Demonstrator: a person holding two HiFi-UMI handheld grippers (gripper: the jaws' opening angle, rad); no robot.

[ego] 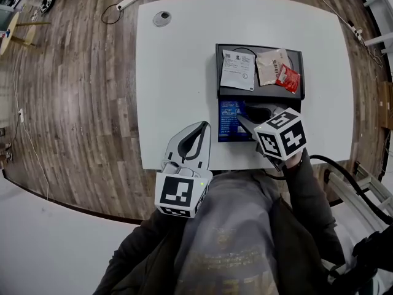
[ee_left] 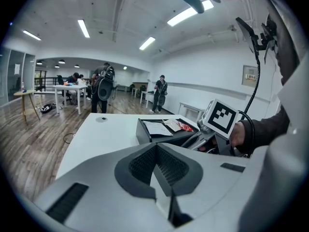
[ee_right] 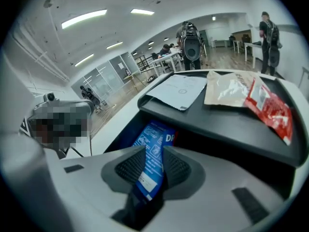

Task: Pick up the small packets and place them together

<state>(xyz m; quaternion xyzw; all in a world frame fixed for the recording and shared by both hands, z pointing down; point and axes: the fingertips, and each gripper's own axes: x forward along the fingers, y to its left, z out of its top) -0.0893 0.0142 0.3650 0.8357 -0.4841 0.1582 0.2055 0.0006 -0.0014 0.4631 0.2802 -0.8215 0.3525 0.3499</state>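
Note:
A black two-level box (ego: 216, 72) sits on the white table (ego: 178, 72). On its upper tray lie a white paper sachet (ego: 238, 69), a beige packet (ego: 270, 65) and a red packet (ego: 288, 78); the right gripper view shows them as the white sachet (ee_right: 178, 91), the beige packet (ee_right: 227, 88) and the red packet (ee_right: 270, 110). A blue packet (ego: 228, 118) lies in the lower part. My right gripper (ego: 242, 118) points down at it. The blue packet (ee_right: 157, 134) fills the gap between the right gripper (ee_right: 153, 151)'s parted jaws; no squeeze shows. My left gripper (ego: 198, 128) hovers by the near table edge, tips together, empty.
A grey disc (ego: 161, 18) lies at the table's far left. A power strip and cable (ego: 126, 2) are on the wooden floor beyond. Several people stand by tables (ee_left: 101, 88) far across the room. A black cable (ego: 344, 171) trails from my right side.

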